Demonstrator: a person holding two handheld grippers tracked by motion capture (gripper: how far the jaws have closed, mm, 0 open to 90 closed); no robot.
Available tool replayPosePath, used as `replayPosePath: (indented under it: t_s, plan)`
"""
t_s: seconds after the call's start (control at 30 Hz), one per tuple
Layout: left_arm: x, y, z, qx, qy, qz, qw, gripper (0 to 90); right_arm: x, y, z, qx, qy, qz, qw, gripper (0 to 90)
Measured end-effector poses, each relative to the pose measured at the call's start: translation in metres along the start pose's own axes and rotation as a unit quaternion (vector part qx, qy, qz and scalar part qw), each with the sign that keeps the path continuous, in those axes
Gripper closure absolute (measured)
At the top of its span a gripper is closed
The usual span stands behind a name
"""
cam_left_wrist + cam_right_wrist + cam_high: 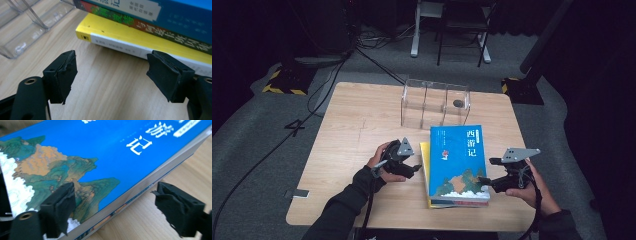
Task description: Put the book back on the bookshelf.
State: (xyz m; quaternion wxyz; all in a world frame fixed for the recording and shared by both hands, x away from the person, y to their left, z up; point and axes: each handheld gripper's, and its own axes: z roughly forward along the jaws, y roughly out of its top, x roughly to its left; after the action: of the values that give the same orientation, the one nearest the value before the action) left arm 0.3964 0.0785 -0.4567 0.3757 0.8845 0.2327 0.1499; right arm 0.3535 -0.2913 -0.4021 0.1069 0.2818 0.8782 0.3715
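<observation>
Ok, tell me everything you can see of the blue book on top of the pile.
The blue book is a thick paperback lying flat, cover up, on top of the pile. Its cover bears white Chinese characters and a painted landscape with white clouds at the near end. Below it lie a green-spined book and a yellow one. The open right tongs straddle its near right edge.

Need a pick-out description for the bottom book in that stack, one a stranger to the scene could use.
On the wooden table, in front of the clear plastic organizer, sits a book stack topped by the blue book. The lowest one is the yellow book: its yellow cover juts past the others toward the left gripper.
</observation>
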Motion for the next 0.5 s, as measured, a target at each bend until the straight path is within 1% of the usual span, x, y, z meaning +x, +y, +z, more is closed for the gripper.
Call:
replayPosePath:
  t_s: [0.1, 0.13, 0.17, 0.2, 0.23, 0.27, 0.3, 0.33, 0.4, 0.43, 0.47, 0.5]
  plan:
    - [0.0, 0.003, 0.005, 0.001, 0.0, 0.001, 1.0, 23.6, -0.007, -0.001, 0.003, 0.006, 0.022, 0.014, 0.9996, 14.9]
    - [0.001, 0.005, 0.005, -0.004, -0.001, -0.001, 1.0, 23.7, -0.009, 0.0, 0.005, 0.009, 0.03, 0.02, 0.9993, 13.9]
    - [0.001, 0.005, 0.005, -0.004, -0.001, -0.001, 1.0, 23.6, -0.009, 0.0, 0.005, 0.009, 0.03, 0.02, 0.9993, 13.9]
    - [0.001, 0.006, 0.006, -0.006, -0.004, -0.004, 1.0, 23.6, -0.011, 0.0, 0.006, 0.011, 0.035, 0.023, 0.999, 12.0]
    - [0.002, 0.008, 0.007, -0.007, -0.002, -0.005, 1.0, 23.7, -0.013, 0.001, 0.009, 0.014, 0.038, 0.024, 0.9989, 8.4]
    - [0.002, 0.009, 0.008, -0.009, -0.002, -0.004, 1.0, 23.7, -0.014, 0.002, 0.011, 0.016, 0.041, 0.025, 0.9987, 7.3]
    - [0.002, 0.011, 0.009, -0.009, -0.001, 0.0, 1.0, 23.7, -0.016, 0.002, 0.013, 0.019, 0.05, 0.031, 0.9981, 7.1]
    - [0.002, 0.011, 0.01, -0.01, -0.001, -0.002, 0.9999, 23.7, -0.018, 0.003, 0.016, 0.021, 0.062, 0.037, 0.9972, 6.0]
    - [0.003, 0.013, 0.01, -0.013, 0.001, -0.004, 0.9999, 23.0, -0.02, 0.004, 0.019, 0.02, 0.069, 0.036, 0.9968, 5.0]
    - [0.004, 0.013, 0.011, -0.018, 0.002, -0.006, 0.9998, 24.4, -0.021, 0.004, 0.02, 0.021, 0.074, 0.039, 0.9962, 5.2]
    - [0.005, 0.013, 0.011, -0.018, 0.002, -0.006, 0.9998, 24.4, -0.021, 0.005, 0.022, 0.02, 0.085, 0.041, 0.9954, 6.7]
    - [0.005, 0.013, 0.012, -0.02, 0.0, -0.006, 0.9998, 24.3, -0.022, 0.005, 0.023, 0.019, 0.092, 0.04, 0.9948, 5.7]
